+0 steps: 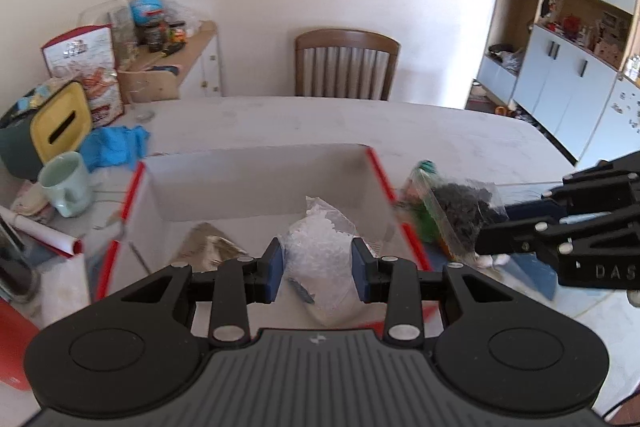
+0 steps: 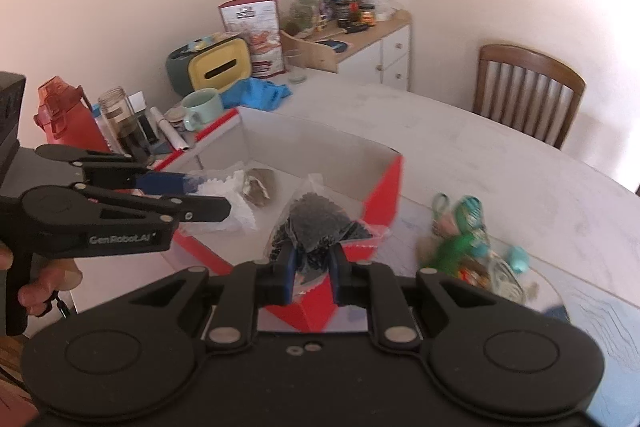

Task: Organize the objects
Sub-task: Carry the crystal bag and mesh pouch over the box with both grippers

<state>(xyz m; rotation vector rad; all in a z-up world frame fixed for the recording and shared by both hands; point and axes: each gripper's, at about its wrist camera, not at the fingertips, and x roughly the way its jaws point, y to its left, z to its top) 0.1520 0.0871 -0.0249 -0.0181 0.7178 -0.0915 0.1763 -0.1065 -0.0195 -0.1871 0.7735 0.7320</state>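
Note:
A red-edged white cardboard box point(image 1: 376, 171) point(image 2: 384, 195) sits open on the table. My left gripper point(image 1: 318, 269) point(image 2: 208, 197) hangs over it with its jaws apart around a clear bag of white beads point(image 1: 320, 247) point(image 2: 224, 199) that rests in the box; contact is unclear. A brownish packet point(image 1: 208, 243) point(image 2: 258, 189) lies on the box floor. My right gripper point(image 2: 312, 273) point(image 1: 484, 243) is shut on a clear bag of dark bits point(image 2: 316, 223) point(image 1: 464, 207), held above the box's right corner.
A bag of green and teal items point(image 2: 464, 247) point(image 1: 420, 195) lies right of the box. A mint mug point(image 1: 66, 187), blue cloth point(image 1: 116, 145), yellow-lidded tissue box point(image 1: 60, 125), red bottle point(image 2: 60, 115) and jar point(image 2: 118, 119) crowd the left. A chair point(image 1: 346, 63) stands behind the table.

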